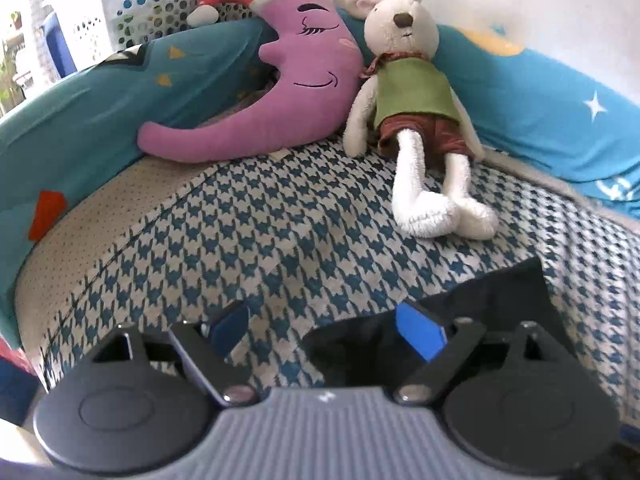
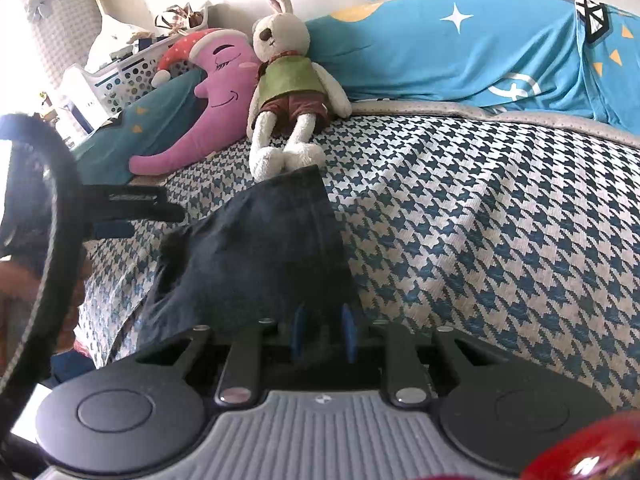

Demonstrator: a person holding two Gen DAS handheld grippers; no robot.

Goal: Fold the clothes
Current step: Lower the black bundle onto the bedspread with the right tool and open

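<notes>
- So the dark navy garment (image 2: pixel 256 248) is lying on the blue-and-white houndstooth bedspread (image 2: pixel 480 220), near the front edge of the bed, partly folded into a rough wedge shape with its far end nearly reaching the rabbit's feet.
- Fabric looks like dark denim-ish cloth with a seam running lengthwise; the left edge is rumpled and puckered, the right edge is fairly straight.
- Right gripper (image 2: pixel 322 336) has its blue pads close together, pinching the near edge of the garment, so it's clamped on the cloth.
- Left gripper (image 1: pixel 326 330) is spread wide, with bare bedspread showing between the blue pads. The garment's corner sits under the right-hand pad, but nothing is squeezed.
- From the right wrist view the left gripper shows up at the left side, hanging just beside the garment's rumpled edge.
- Stuffed rabbit (image 2: pixel 288 92) in a green vest and brown shorts sits at the back, leaning against a purple moon pillow (image 2: pixel 208 104) with a sleepy face.
- Teal duvet (image 2: pixel 460 52) with stars is bunched along the wall.
- White perforated laundry basket (image 1: pixel 132 12) is behind the pillows.
- No readable writing or brand anywhere that I can make out.
</notes>
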